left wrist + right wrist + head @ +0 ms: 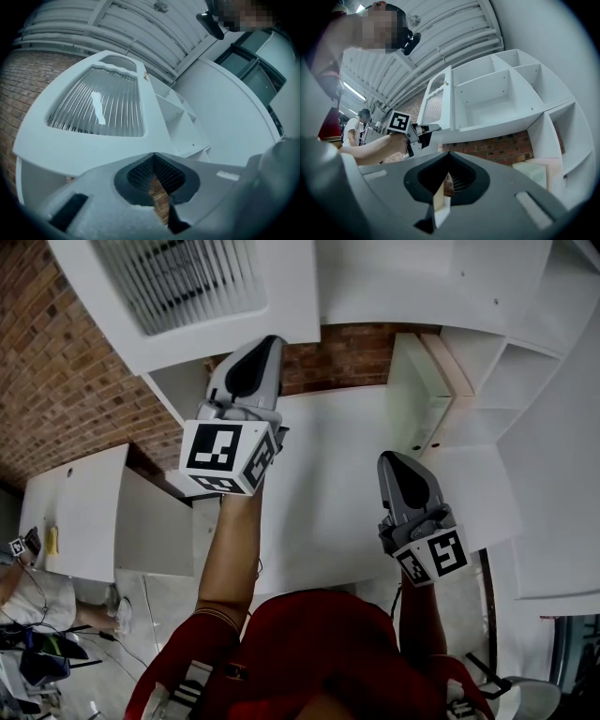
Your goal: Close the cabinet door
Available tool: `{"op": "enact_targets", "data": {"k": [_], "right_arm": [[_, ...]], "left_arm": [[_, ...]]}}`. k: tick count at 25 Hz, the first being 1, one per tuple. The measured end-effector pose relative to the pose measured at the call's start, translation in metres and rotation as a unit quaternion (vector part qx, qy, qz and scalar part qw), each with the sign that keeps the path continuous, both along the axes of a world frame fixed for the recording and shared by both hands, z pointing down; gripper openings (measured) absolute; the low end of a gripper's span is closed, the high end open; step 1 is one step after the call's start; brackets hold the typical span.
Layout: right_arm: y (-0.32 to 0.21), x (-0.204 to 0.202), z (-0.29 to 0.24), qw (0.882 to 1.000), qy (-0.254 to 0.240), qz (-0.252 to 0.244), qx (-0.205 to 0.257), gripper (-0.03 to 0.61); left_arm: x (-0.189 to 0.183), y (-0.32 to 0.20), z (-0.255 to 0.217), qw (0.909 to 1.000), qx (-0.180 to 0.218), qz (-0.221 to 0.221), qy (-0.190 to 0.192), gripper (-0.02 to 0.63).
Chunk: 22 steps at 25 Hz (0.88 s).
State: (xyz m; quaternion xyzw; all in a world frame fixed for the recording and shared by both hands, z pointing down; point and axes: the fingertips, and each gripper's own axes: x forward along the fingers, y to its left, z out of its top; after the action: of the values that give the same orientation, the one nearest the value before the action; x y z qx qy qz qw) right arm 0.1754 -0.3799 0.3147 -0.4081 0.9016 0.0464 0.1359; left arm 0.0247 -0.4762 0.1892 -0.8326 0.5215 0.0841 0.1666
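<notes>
The cabinet door (178, 277), white-framed with a ribbed pane, stands swung out at the far left, well apart from the open cabinet (487, 381) on the right. The left gripper (270, 341) sits at the door's lower edge, fingers pressed together and empty; contact cannot be confirmed. The right gripper (390, 459) hangs nearer, right of centre, fingers likewise together, holding nothing. Caution: closed fingertips pushing near an edge are likely to slip off. An over-hard push may slam the door and let it rebound.

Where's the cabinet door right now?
Head view, top left: the door stands swung open, left of the shelves, with the left gripper by its lower edge.
</notes>
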Motion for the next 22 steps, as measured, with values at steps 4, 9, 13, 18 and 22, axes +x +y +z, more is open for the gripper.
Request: {"op": "enact_targets", "data": {"k": [4, 9, 13, 18, 22], "right_arm": [[-0.006, -0.002, -0.001, 1.000, -0.001, -0.003, 0.000, 0.012], [-0.012, -0.001, -0.002, 1.000, -0.001, -0.003, 0.001, 0.012], [-0.015, 0.002, -0.002, 1.000, -0.002, -0.001, 0.001, 0.012], [-0.018, 0.006, -0.001, 1.000, -0.004, 0.002, 0.001, 0.012], [-0.020, 0.008, 0.001, 1.000, -0.005, 0.002, -0.001, 0.012]], "left_arm": [[0.001, -0.007, 0.000, 1.0000, -0.002, 0.001, -0.004, 0.000], [0.003, -0.015, -0.001, 1.0000, -0.002, -0.002, -0.008, 0.000], [0.001, -0.021, 0.000, 0.9999, -0.002, -0.012, -0.007, 0.000], [0.001, -0.028, 0.002, 0.9998, -0.006, -0.021, -0.006, 0.000], [0.001, -0.029, 0.003, 0.9997, -0.005, -0.023, -0.006, 0.000]]}}
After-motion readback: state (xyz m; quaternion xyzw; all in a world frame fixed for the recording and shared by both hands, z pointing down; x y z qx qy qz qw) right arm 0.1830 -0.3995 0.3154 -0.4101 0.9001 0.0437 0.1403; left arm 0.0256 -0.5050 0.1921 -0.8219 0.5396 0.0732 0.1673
